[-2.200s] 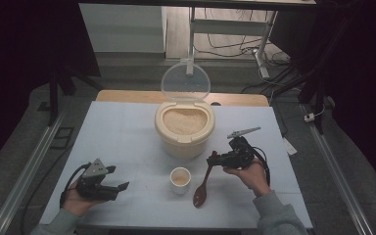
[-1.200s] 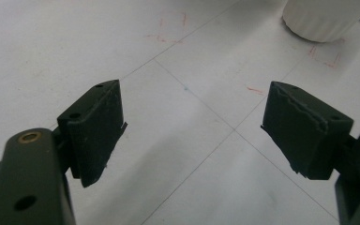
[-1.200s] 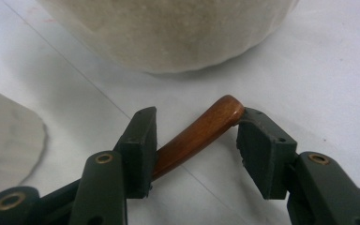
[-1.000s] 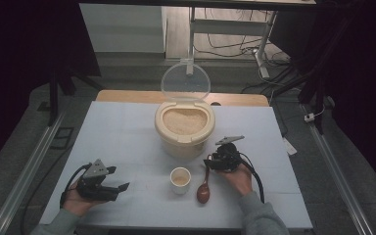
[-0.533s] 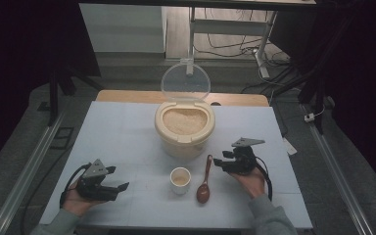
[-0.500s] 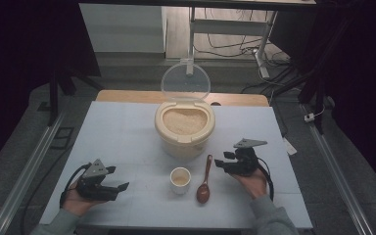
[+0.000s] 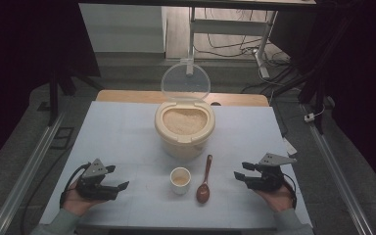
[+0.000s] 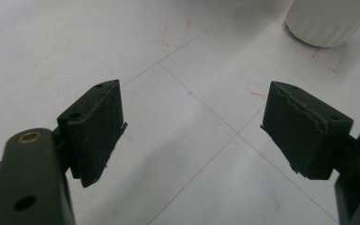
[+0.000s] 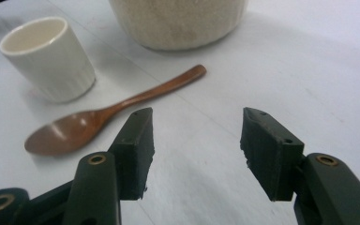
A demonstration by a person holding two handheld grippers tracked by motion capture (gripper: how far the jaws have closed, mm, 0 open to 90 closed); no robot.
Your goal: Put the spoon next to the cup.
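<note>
1. While the right gripper [image 7: 240, 176] sits parted and empty, the wooden spoon [image 7: 205, 180] lies on the table [image 7: 127, 132] between it and the cup [image 7: 180, 180].
2. Left gripper [image 7: 120, 188] rests released, well apart.
3. Best retreat level, clear of the handle.

Spoon [image 9: 108, 112]: polished brown wood, glossy bowl. Cup [image 9: 49, 58] beside spoon: smooth off-white ceramic look, matt. Table [image 9: 309, 70]: matt white. Container lid [image 7: 185, 82] beyond spoon: clear plastic.

Black left gripper [image 7: 108, 188], right gripper [image 7: 240, 175]: grey three-cornered plates, brass rivets, trailing black cables, grey sleeves.
</note>
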